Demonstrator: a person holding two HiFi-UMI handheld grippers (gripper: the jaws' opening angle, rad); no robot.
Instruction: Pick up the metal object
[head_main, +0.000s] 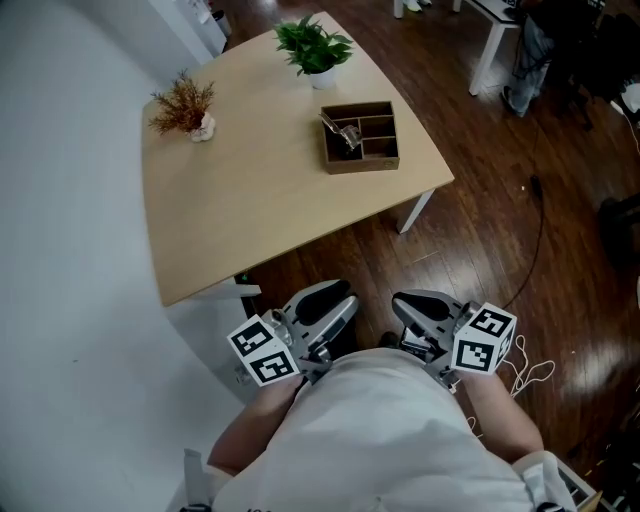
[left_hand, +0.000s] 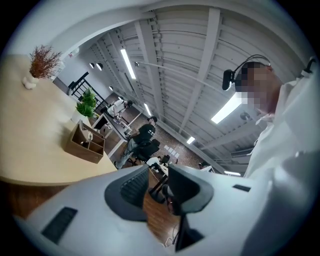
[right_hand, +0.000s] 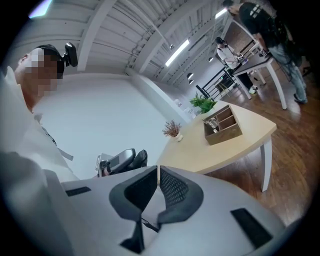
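Dark wooden floor all round, with a light wooden table on white legs up ahead. Starting at the business end: the left gripper has its jaws a bit apart, nothing in there, just floor showing through the gap. The right gripper has its jaws pretty much pressed together, also on nothing. Both are held low, side by side, tight against the person's white shirt, well away from the table. Further out, the shiny metal object sits inside a brown wooden divided box near the table's right edge, in its left part as seen from the head view. Behind the box there's a green potted plant, and off to the left a dried reddish plant in a white pot.
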